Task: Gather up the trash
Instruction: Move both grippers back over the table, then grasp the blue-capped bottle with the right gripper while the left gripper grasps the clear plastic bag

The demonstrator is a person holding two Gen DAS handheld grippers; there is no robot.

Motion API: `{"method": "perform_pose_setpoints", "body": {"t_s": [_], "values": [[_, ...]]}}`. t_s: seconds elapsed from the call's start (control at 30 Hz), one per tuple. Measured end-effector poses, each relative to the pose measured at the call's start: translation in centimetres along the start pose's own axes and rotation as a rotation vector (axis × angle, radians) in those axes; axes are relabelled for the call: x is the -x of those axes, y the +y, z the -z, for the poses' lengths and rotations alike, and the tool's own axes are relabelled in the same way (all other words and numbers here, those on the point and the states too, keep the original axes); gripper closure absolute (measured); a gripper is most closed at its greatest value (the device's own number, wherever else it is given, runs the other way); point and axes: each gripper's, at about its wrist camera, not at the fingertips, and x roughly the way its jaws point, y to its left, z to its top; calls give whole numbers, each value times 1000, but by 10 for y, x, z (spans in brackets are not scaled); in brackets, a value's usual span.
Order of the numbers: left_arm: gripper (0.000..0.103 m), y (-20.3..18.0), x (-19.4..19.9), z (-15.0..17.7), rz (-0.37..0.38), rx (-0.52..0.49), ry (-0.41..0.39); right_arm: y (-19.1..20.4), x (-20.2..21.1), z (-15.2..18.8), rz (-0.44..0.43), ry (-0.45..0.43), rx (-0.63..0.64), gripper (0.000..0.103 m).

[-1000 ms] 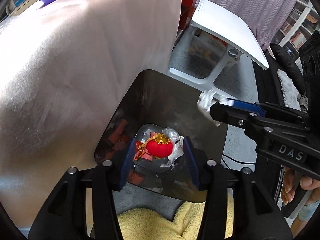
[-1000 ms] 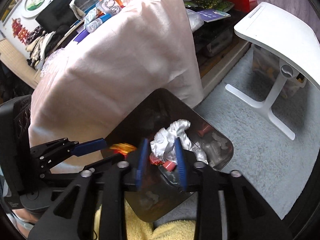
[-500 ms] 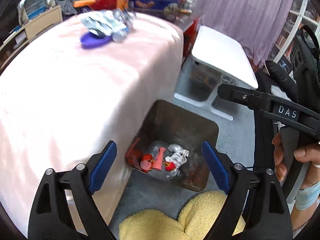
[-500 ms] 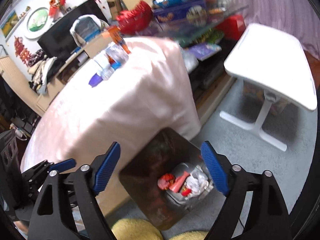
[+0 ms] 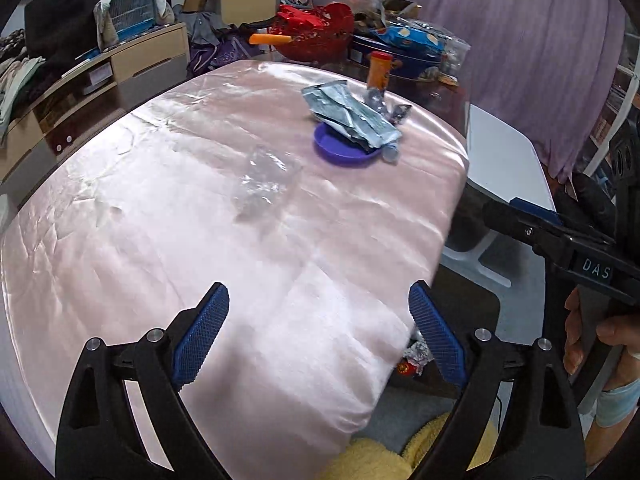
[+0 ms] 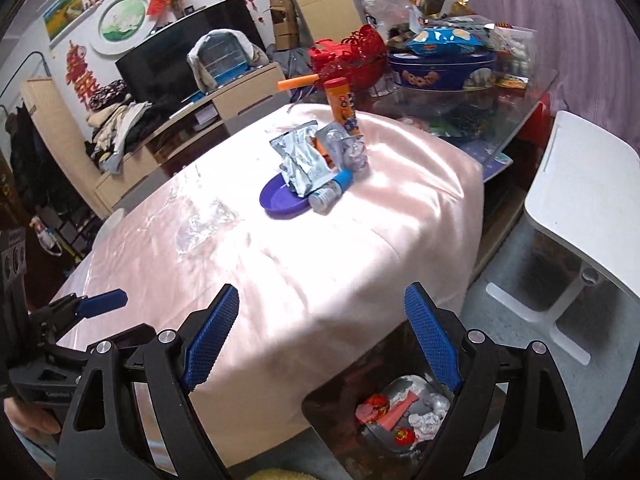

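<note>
Both grippers hang over the near edge of the pink-clothed table (image 5: 200,220). My left gripper (image 5: 318,288) is empty and its jaws are still opening. My right gripper (image 6: 322,290) stands open, with nothing between its fingers. Far across the cloth a crumpled silver wrapper (image 5: 350,114) lies over a purple dish (image 5: 340,148), and a small bottle (image 6: 332,190) lies beside them. A clear crumpled plastic piece (image 5: 264,184) rests mid-table. Below the table corner, the dark bin (image 6: 340,408) holds red and silver scraps (image 6: 400,412).
An orange tube (image 6: 344,104) stands behind the wrapper. A red basket (image 6: 348,60) and blue tin (image 6: 440,68) crowd the glass table beyond. A white side table (image 6: 580,208) stands on the right. Yellow fluffy fabric (image 5: 372,460) lies at the bottom edge.
Both grippers opened and let their trash fall into the bin, the right one a white crumpled paper. Both then rose and tilted up from the bin to the table top.
</note>
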Motion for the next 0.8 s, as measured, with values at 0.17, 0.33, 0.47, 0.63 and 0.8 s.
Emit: {"method": "perform_pose_setpoints", "body": {"t_s": [0.17,0.33,0.47,0.63,0.8], "values": [[20,32,-26,-25,-6,45,13,17,-38,-20,20,15,63,28],[29,42,-58,-44,-3,51,46,18,-75,-30,45,52,71,39],[36,44,-78,-56,7,46,64,18,-93,-34,79,42,93,47],[46,41,-92,-66,14,16,66,11,-104,-45,123,19,99,50],[61,39,-97,-72,8,-6,57,6,-111,-55,132,8,84,64]]}}
